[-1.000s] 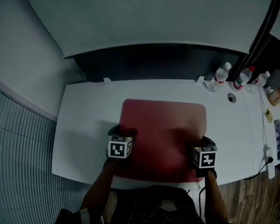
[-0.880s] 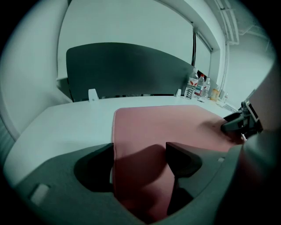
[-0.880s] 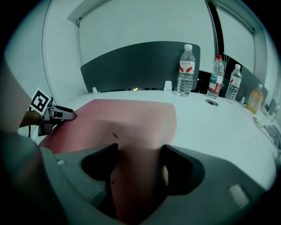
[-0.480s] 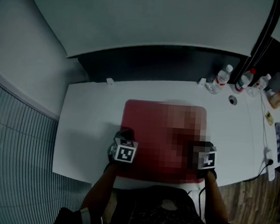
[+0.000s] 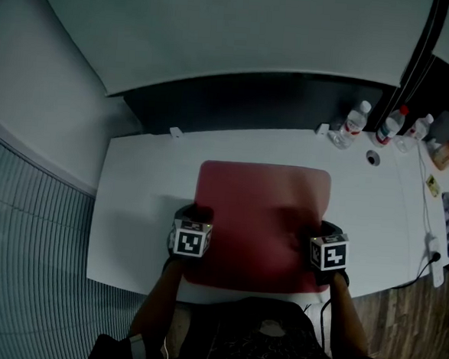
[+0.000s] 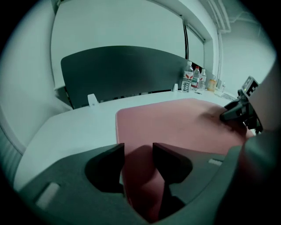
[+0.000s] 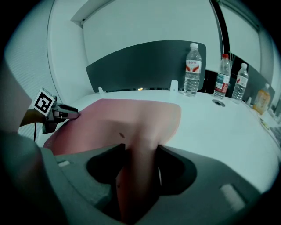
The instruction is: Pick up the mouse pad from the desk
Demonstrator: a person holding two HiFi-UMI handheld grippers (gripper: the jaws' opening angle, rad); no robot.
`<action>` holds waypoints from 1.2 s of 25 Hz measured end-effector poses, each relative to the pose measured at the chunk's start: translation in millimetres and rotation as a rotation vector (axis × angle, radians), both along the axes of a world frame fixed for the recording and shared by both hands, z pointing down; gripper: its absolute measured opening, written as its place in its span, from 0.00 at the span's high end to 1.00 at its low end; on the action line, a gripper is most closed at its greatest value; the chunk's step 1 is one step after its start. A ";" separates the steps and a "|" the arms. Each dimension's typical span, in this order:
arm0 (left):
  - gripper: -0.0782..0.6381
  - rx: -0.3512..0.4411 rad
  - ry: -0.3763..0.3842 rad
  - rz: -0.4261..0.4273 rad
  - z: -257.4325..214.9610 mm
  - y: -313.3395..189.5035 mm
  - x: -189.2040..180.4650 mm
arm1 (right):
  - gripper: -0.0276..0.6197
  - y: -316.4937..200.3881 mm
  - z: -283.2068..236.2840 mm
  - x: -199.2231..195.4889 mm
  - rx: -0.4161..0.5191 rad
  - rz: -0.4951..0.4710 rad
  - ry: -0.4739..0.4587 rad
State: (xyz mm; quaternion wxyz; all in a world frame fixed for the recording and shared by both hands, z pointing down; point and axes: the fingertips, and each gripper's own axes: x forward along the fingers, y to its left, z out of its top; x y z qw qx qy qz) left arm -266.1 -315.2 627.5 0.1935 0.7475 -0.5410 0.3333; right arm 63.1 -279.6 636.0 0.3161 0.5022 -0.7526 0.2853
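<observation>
Centrally on a white surface (image 5: pixel 138 207), a red mouse pad (image 5: pixel 261 200) is lying. The left hand-held gripper (image 6: pixel 138 154), jaws just opening and slightly apart, is straddling its near left edge; the right hand-held gripper (image 7: pixel 140 151), just closing, is pinching a raised fold. Water bottles (image 5: pixel 357 117) are standing far right, beside a dark panel (image 5: pixel 253 100).
</observation>
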 end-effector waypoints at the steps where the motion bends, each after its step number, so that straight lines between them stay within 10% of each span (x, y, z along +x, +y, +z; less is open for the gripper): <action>1: 0.62 -0.027 0.032 -0.001 1.6 2.0 -0.6 | 0.60 0.2 -0.1 -0.4 0.000 0.000 -0.002; 5: 0.39 -0.116 0.171 0.016 9.8 10.5 6.7 | 0.60 -0.1 -1.3 -0.3 -0.001 0.000 -0.006; 13: 0.35 -0.067 0.130 0.012 7.7 10.0 10.7 | 0.60 -1.9 0.2 0.4 -0.001 0.000 0.006; 19: 0.45 -0.070 0.128 -0.030 7.1 10.6 4.4 | 0.60 -1.3 -1.1 -0.7 -0.009 0.010 0.004; 22: 0.89 -0.079 0.070 0.019 4.1 14.0 8.1 | 0.62 -0.9 -1.7 -4.1 -0.005 0.006 -0.003; 30: 0.89 -0.027 0.043 0.063 3.4 16.0 16.2 | 0.64 0.1 -1.8 -2.4 0.006 -0.007 -0.006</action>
